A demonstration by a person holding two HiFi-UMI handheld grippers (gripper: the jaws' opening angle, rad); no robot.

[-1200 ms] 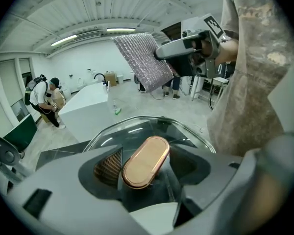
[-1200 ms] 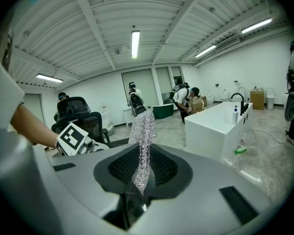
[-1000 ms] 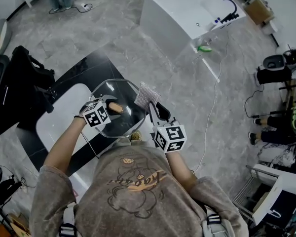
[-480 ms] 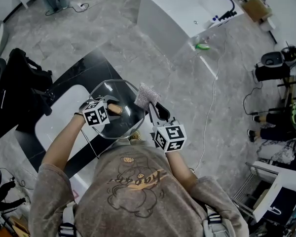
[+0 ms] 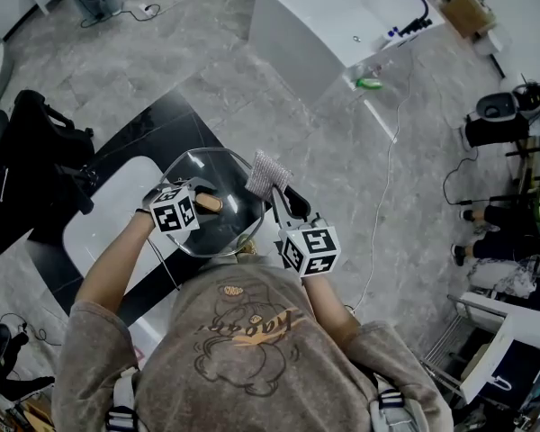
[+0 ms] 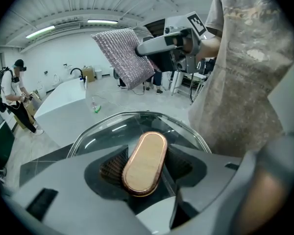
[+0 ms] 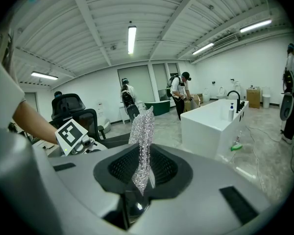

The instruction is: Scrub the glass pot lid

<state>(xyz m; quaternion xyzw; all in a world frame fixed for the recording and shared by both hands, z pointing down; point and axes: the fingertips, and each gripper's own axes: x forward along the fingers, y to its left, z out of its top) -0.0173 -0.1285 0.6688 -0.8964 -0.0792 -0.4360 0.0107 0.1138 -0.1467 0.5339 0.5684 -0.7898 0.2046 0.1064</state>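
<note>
Lid held at its knob, scrubber raised beside it.

On my left gripper (image 5: 193,198) the jaws are closing on the wooden knob (image 6: 143,163) of the glass lid (image 5: 218,171); its pads sit at the knob's two sides, and I see no gap there. The lid is tilted over the edge of the black counter (image 5: 162,124), just beside the white sink (image 5: 103,210). My right gripper (image 5: 279,202) is pinched tight on a silvery mesh scrubber (image 7: 143,131), which stands upright at the lid's right rim.
</note>
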